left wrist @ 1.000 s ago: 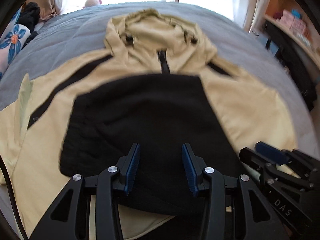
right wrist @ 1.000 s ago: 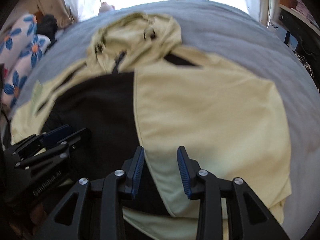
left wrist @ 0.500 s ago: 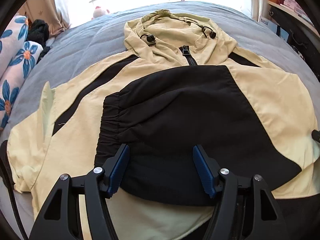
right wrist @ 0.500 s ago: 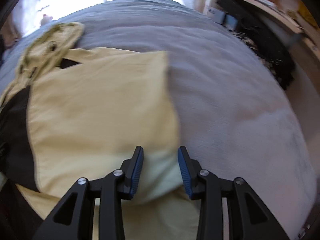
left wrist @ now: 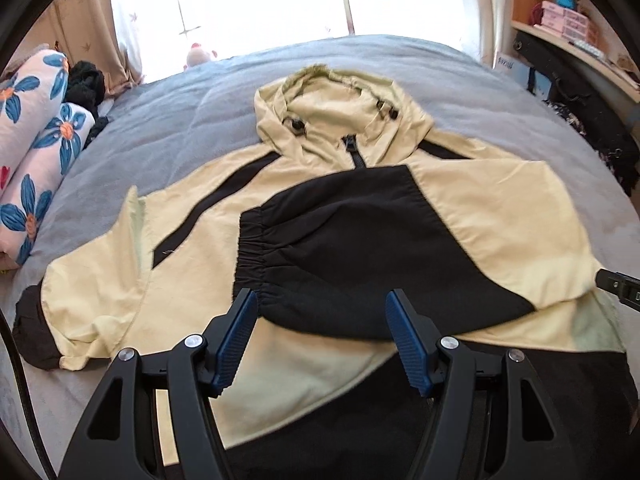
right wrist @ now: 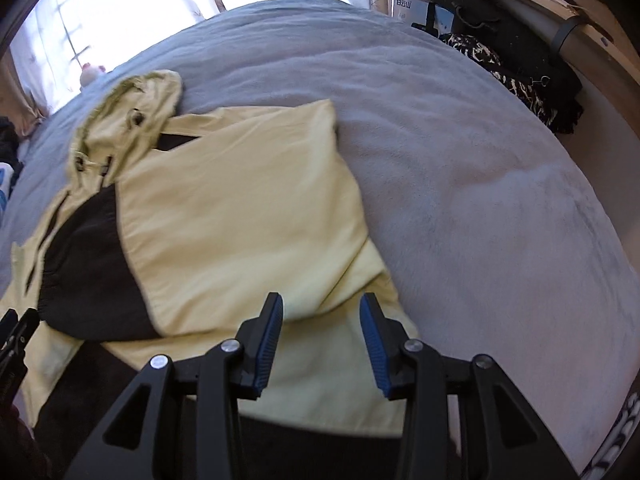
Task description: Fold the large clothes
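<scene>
A pale yellow and black hooded jacket [left wrist: 480, 220] lies flat on the grey bed [left wrist: 168, 136], hood toward the window. Its right sleeve, with a black cuffed end [left wrist: 360, 256], is folded across the chest. The other sleeve [left wrist: 92, 292] lies spread out at the left. My left gripper [left wrist: 320, 336] is open and empty above the jacket's lower middle. My right gripper [right wrist: 320, 336] is open and empty above the jacket's folded right side [right wrist: 240, 208], near its hem. The right gripper's tip shows at the left wrist view's right edge [left wrist: 620, 284].
Floral pillows [left wrist: 32, 152] and dark clothing [left wrist: 86, 84] lie at the bed's far left. A small plush toy [left wrist: 198, 54] sits by the window. A shelf with boxes [left wrist: 568, 24] and dark patterned fabric [right wrist: 532, 80] stand to the right of the bed [right wrist: 480, 200].
My left gripper has opened wider and drawn back a little from the jacket. My right gripper has swung to the right, over the jacket's right edge, and then steadied there.
</scene>
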A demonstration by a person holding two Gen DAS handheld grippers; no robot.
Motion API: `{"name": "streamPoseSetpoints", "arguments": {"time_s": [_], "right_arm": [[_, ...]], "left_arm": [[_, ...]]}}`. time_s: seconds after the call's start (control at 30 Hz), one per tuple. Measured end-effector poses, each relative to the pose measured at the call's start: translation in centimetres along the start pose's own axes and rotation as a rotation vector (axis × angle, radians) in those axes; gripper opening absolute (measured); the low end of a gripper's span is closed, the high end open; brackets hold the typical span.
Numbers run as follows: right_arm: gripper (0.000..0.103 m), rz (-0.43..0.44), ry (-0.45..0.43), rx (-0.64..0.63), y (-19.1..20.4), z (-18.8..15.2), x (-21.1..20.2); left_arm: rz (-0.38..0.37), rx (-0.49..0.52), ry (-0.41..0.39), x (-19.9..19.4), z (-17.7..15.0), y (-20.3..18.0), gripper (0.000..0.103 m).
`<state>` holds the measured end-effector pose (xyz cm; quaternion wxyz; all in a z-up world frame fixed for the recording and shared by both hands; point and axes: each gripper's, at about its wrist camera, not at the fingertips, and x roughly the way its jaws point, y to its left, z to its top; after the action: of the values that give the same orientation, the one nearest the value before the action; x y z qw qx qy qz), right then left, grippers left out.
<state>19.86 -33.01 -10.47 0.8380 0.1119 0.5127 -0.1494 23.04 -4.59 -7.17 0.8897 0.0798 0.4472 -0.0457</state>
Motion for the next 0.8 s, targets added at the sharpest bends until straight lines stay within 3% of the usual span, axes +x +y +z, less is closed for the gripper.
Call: {"name": "streamPoseSetpoints", "arguments": {"time_s": [0.4,0.57,0.8], "right_arm": [[0.040,0.087,-0.075,-0.087,5.9,-3.3,-8.7],[0.040,0.126,-0.120,-0.145,9.6,-4.6,-12.4],[0.040,0.170,-0.181,-0.242,15.8,-6.6,-16.4]], "left_arm": [[-0.025,-0.024,-0.060,-8.4,-2.4,2.8,0.068],[-0.013,-0.041,-0.108,-11.6,-3.9,5.1,0.075],[0.001,-0.082,-0.152,-15.0,-5.9,9.9,0.077]]}}
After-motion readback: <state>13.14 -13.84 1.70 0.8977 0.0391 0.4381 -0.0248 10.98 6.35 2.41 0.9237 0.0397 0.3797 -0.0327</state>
